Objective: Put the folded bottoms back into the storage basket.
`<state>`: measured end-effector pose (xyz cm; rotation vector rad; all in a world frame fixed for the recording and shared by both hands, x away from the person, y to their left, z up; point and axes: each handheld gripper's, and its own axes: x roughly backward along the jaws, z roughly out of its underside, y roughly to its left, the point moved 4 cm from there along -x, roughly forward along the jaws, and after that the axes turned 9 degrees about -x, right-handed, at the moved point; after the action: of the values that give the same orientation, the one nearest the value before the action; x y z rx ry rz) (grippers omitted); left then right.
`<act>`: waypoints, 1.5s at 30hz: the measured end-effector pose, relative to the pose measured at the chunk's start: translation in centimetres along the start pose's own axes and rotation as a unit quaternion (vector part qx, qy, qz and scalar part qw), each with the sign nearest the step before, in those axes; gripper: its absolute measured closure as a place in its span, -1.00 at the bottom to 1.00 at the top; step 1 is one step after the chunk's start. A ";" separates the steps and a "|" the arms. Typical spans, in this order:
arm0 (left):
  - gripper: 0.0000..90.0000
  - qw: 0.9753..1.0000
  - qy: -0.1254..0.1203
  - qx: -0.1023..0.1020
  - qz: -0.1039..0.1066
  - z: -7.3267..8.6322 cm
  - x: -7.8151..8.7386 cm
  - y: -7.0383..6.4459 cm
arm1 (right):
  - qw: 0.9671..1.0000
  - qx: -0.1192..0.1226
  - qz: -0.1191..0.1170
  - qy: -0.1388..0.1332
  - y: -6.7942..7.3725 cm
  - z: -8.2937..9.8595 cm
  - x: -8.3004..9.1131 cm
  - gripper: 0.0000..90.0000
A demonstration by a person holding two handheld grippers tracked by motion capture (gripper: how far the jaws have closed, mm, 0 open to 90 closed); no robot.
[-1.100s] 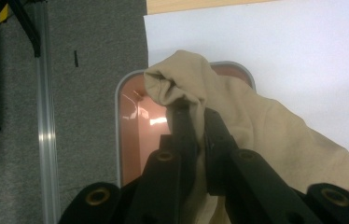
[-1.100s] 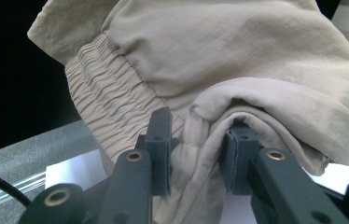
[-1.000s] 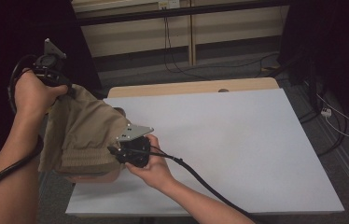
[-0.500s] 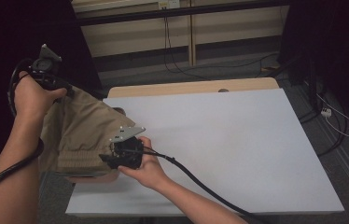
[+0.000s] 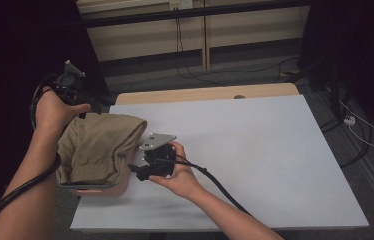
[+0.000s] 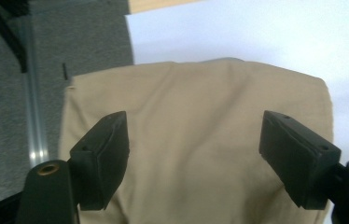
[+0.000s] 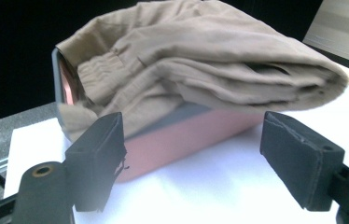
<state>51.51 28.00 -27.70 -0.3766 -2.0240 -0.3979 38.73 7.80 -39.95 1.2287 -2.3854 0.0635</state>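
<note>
Khaki garment (image 5: 102, 147), folded into a thick bundle, sits on top of a pink box (image 7: 186, 140) at the near-left corner of the white surface (image 5: 255, 150). Part of the bundle and box overhangs the surface's left edge. In the right gripper view the cloth drapes over the box top, waistband elastic facing the camera, with the box's open end showing at left.

Left hand-held gripper (image 6: 210, 154): jaws wide apart, nothing between them, hovering over the top of the folded cloth. In the high view it is held up at the far-left side of the bundle (image 5: 72, 82). Judged: positioned for a grasp from above.

Right hand-held gripper (image 7: 200, 168): jaws also spread wide, empty, low over the surface and aimed at the box's long side. In the high view it sits just beside the bundle's right edge (image 5: 140, 172). Judged: lined up to brace or take the box or the lower cloth layers.

Surroundings: rest of the surface bare. Cables (image 5: 360, 132) on the floor to the right, well apart. Nothing stands between either gripper and the bundle.
</note>
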 end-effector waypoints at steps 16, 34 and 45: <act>-0.53 0.999 -0.001 0.000 0.035 0.9 -3.0 -1.4 | 0.999 0.003 0.034 0.014 -4.3 1.9 3.8 -0.57; -0.61 0.998 -0.019 -0.023 0.054 1.4 -5.1 -3.1 | 0.998 -0.009 0.065 0.024 -8.5 5.4 8.7 -0.57; -0.12 0.997 -0.034 -0.027 0.065 2.2 -5.5 -3.6 | 0.996 -0.017 0.083 0.032 -10.0 7.2 11.7 -0.58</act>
<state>50.74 25.18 -34.01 -0.5585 -2.0439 -0.3653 38.02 -8.82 -43.22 0.9959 -2.4176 0.1125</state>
